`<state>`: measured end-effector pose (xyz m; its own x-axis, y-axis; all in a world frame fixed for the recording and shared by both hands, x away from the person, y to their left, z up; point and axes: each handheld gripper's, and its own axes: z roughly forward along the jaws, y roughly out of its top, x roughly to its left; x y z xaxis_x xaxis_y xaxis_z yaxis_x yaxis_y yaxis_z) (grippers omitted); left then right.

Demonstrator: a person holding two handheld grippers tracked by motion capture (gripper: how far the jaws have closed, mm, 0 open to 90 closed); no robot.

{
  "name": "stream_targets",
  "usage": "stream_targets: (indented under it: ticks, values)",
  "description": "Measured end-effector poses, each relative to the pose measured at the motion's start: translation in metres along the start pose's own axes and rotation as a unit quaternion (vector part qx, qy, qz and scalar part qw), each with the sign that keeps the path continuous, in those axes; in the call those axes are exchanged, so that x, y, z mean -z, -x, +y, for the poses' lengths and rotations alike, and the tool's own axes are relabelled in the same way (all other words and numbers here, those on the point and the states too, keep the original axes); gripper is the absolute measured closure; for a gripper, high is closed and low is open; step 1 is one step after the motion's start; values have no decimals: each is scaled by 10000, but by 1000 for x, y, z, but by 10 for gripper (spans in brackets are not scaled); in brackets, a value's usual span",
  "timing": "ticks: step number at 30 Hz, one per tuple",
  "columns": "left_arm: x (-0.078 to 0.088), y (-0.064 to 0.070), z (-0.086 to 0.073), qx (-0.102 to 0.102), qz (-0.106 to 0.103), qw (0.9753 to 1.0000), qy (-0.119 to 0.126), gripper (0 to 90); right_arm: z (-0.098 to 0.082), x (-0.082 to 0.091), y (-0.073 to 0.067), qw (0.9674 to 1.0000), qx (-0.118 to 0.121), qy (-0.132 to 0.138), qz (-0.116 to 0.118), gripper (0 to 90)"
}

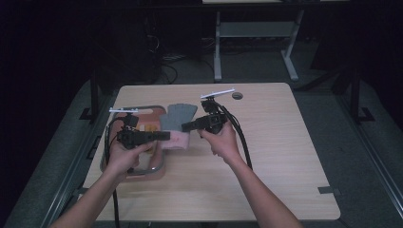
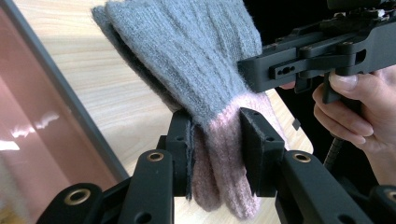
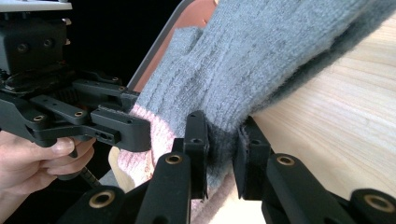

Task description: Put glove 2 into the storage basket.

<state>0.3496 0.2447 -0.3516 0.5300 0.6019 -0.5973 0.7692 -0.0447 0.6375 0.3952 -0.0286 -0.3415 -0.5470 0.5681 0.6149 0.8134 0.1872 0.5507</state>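
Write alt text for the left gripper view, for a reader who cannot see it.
The left gripper clamps its two black jaws on the pink cuff of a grey knitted glove, held above a light wooden table. At right, a hand holds the right gripper against the glove's edge; a brown tray lies at left.

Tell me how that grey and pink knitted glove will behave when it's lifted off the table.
The knitted glove is probably floppy: its grey end droops onto the table beyond the left gripper and right gripper, both clamped on it. It looks light and unbreakable. The fuzzy knit should resist slipping, though it may stretch.
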Motion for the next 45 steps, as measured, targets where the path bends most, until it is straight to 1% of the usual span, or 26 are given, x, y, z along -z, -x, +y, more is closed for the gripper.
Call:
stream_targets:
  ticks: [2, 6, 10, 11, 12, 18, 20, 24, 26, 27, 29, 32, 34, 35, 36, 40, 45]
  values:
    - [1, -2, -1, 18, 13, 10000, -2, 664, 1, -2, 0, 10000, -24, -37, 55, 768]
    - [6, -5, -1, 28, 49, 10000, -3, 665, 3, -8, -1, 9999, -30, -88, 83, 768]
    - [11, -6, -1, 79, 61, 9999, 83, 665, 7, -12, -4, 9999, 33, -92, 109, 767]
    - [13, -7, -1, 63, 64, 9999, 85, 665, 8, -13, -5, 9999, 34, -92, 111, 767]
    - [16, -8, -1, 77, 80, 9999, 116, 665, 10, -14, -8, 9998, 98, -100, 104, 766]
    - [23, -9, -1, 64, 108, 9998, 161, 667, 14, -18, -14, 9997, 150, -113, 179, 766]
    - [26, -11, -1, 50, 98, 9999, 131, 668, 15, -19, -15, 9996, 153, -113, 205, 766]
    - [31, -11, 0, 24, 167, 9998, 66, 669, 14, -23, -16, 9994, 175, -128, 261, 764]
    - [33, -12, -1, 59, 191, 9998, 62, 670, 14, -26, -16, 9993, 189, -93, 310, 764]
    - [33, -13, -1, 57, 198, 9998, 56, 671, 15, -27, -16, 9993, 151, -120, 329, 764]
    - [36, -15, -2, 79, 223, 9997, 56, 672, 15, -30, -17, 9992, 149, -127, 362, 763]
    - [40, -18, -3, 184, 222, 9995, 107, 672, 17, -36, -18, 9989, 123, -163, 417, 762]
    - [43, -19, -3, 176, 253, 9995, 112, 672, 18, -38, -19, 9988, 130, -175, 446, 761]
    - [44, -19, -3, 214, 264, 9993, 137, 672, 18, -38, -19, 9988, 130, -175, 446, 761]
    - [47, -20, -3, 193, 282, 9993, 131, 672, 19, -40, -20, 9987, 132, -168, 454, 760]
    - [52, -21, -4, 211, 331, 9991, 163, 673, 21, -46, -24, 9983, 125, -188, 534, 758]
    - [58, -25, -6, 234, 386, 9988, 179, 674, 23, -52, -26, 9982, 101, -232, 549, 758]
